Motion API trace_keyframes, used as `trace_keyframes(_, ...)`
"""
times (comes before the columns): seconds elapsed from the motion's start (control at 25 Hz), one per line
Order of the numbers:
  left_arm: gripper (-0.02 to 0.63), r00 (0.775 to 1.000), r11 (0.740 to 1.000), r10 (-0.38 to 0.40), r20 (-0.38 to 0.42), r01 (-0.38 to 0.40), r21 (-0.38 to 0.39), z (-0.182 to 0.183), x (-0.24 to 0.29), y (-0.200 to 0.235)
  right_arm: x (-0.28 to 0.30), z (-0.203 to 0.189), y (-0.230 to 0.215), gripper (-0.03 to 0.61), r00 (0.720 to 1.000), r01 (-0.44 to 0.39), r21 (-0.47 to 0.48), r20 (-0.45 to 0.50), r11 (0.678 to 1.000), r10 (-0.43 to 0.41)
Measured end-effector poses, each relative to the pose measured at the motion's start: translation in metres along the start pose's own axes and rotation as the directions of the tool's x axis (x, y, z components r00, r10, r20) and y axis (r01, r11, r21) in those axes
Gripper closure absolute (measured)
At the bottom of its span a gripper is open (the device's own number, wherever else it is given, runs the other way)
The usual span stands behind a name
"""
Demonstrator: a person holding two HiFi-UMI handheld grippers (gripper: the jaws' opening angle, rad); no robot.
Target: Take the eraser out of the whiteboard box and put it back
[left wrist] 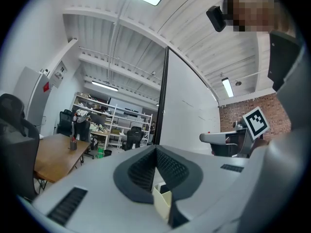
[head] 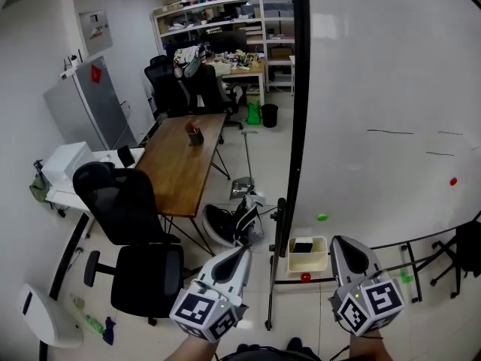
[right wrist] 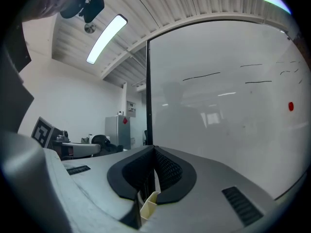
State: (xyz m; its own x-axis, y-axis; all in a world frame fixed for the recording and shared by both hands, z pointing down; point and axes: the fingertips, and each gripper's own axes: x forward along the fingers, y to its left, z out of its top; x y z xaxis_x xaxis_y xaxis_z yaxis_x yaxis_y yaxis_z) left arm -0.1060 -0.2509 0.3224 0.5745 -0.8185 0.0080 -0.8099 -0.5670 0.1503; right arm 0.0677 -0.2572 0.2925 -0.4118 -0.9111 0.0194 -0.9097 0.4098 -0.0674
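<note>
Task at its outset: the eraser, a dark block, lies inside the cream whiteboard box, set low at the foot of the whiteboard. The left gripper and the right gripper are held level on the near side of the box, one to each side and apart from it. Both pairs of jaws are clenched together on nothing. By this showing no step is done: lifting out and putting back both remain

Office workroom, large whiteboard, wooden desk, black swivel chairs, cluttered storage shelves at back
</note>
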Motion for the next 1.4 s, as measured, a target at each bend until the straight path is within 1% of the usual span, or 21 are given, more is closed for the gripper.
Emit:
trace_keyframes(0.12, 0.586, 0.999, 0.999, 0.041, -0.007, -0.041, 0.011, -0.008, 0.019, -0.010, 0.003, -0.008, -0.021, 0.565, 0.999, -0.043, 0.012, -0.005, 0.999, 0.043)
trace_keyframes(0.2, 0.586, 0.998, 0.998, 0.057, -0.001, -0.057, 0.017, -0.008, 0.029, -0.016, 0.005, -0.010, -0.033, 0.565, 0.999, -0.054, 0.003, 0.003, 0.999, 0.054)
trace_keyframes(0.32, 0.586, 0.999, 0.999, 0.046, -0.009, -0.046, 0.013, -0.010, 0.049, -0.012, 0.020, -0.011, -0.047, 0.565, 0.999, -0.034, -0.029, 0.008, 0.999, 0.034)
trace_keyframes(0.4, 0.586, 0.999, 1.000, 0.031, -0.017, -0.031, 0.002, -0.012, 0.062, -0.003, 0.036, -0.013, -0.051, 0.565, 0.999, -0.032, -0.008, -0.002, 0.999, 0.032)
trace_keyframes(0.52, 0.586, 0.999, 1.000, -0.007, -0.032, 0.007, 0.007, -0.008, 0.067, 0.011, 0.052, -0.018, -0.043, 0.565, 1.000, -0.003, 0.021, -0.014, 1.000, 0.003)
trace_keyframes(0.6, 0.586, 0.999, 0.999, -0.032, -0.026, 0.032, 0.014, -0.005, 0.068, 0.025, 0.063, -0.020, -0.033, 0.563, 1.000, 0.021, 0.026, -0.016, 0.999, -0.021)
trace_keyframes(0.72, 0.586, 0.999, 0.999, -0.037, -0.012, 0.037, 0.010, -0.002, 0.068, 0.052, 0.081, -0.020, -0.018, 0.563, 0.999, 0.041, 0.010, -0.013, 0.999, -0.040)
trace_keyframes(0.8, 0.586, 0.999, 0.999, -0.037, -0.007, 0.037, 0.005, -0.001, 0.069, 0.066, 0.090, -0.023, -0.011, 0.515, 0.998, 0.054, -0.002, -0.020, 0.999, -0.054)
trace_keyframes(0.84, 0.586, 0.999, 0.999, -0.038, -0.008, 0.038, 0.005, -0.002, 0.070, 0.070, 0.093, -0.026, -0.011, 0.514, 0.997, 0.065, -0.007, -0.029, 0.998, -0.065)
trace_keyframes(0.92, 0.586, 0.999, 0.999, -0.035, -0.023, 0.035, 0.007, -0.010, 0.073, 0.077, 0.098, -0.038, -0.013, 0.512, 0.994, 0.090, -0.012, -0.058, 0.996, -0.090)
trace_keyframes(1.0, 0.586, 0.999, 1.000, -0.027, -0.045, 0.027, 0.003, -0.022, 0.076, 0.084, 0.101, -0.056, -0.017, 0.469, 0.989, 0.114, -0.015, -0.097, 0.993, -0.115)
trace_keyframes(1.08, 0.586, 0.997, 1.000, -0.013, -0.071, 0.014, 0.008, -0.038, 0.081, 0.092, 0.105, -0.078, -0.023, 0.465, 0.980, 0.138, -0.015, -0.142, 0.990, -0.139)
trace_keyframes(1.16, 0.586, 0.995, 1.000, 0.000, -0.101, 0.001, 0.007, -0.057, 0.087, 0.099, 0.111, -0.100, -0.029, 0.415, 0.970, 0.152, -0.012, -0.188, 0.988, -0.152)
trace_keyframes(1.24, 0.586, 0.992, 1.000, 0.007, -0.128, -0.008, -0.012, -0.075, 0.091, 0.103, 0.116, -0.121, -0.034, 0.409, 0.959, 0.163, -0.010, -0.233, 0.987, -0.161)
trace_keyframes(1.32, 0.586, 0.988, 0.999, 0.014, -0.154, -0.019, -0.029, -0.092, 0.094, 0.108, 0.121, -0.141, -0.038, 0.373, 0.946, 0.167, -0.008, -0.280, 0.986, -0.162)
trace_keyframes(1.4, 0.586, 0.984, 0.999, 0.015, -0.176, -0.022, -0.038, -0.107, 0.096, 0.109, 0.125, -0.161, -0.041, 0.368, 0.932, 0.172, -0.006, -0.324, 0.985, -0.165)
